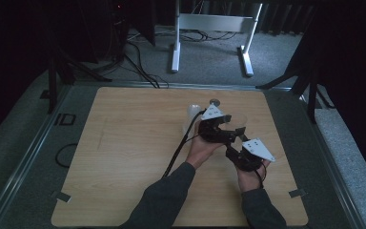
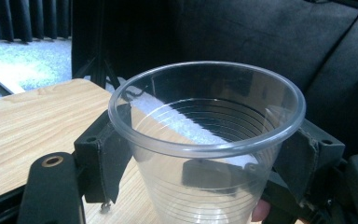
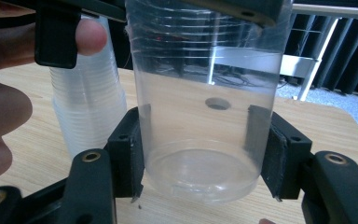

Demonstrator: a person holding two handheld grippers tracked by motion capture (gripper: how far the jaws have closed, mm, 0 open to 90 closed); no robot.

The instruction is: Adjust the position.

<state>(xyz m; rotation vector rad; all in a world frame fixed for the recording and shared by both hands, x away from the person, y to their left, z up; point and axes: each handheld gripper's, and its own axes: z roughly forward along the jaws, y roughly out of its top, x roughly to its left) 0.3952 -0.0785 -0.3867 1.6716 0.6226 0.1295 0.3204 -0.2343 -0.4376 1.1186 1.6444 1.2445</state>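
A clear plastic cup (image 1: 237, 130) hangs upright over the wooden table (image 1: 124, 143), right of its middle. In the left gripper view the cup (image 2: 205, 116) sits between my left gripper's (image 2: 205, 158) jaws just under its rim; the pads stand beside the tapering wall with no squeeze showing, so it is open. My right gripper (image 3: 205, 154) is shut on the cup (image 3: 205, 93) near its base, a pad flat on each side. In the high view the left gripper (image 1: 229, 130) reaches in from the left and the right gripper (image 1: 234, 144) from below.
A stack of clear cups (image 1: 192, 114) stands just left of the grippers, also behind a thumb (image 3: 91, 107). A round hole (image 1: 214, 101) lies in the tabletop behind. A white desk frame (image 1: 209, 24) and cables are on the floor beyond.
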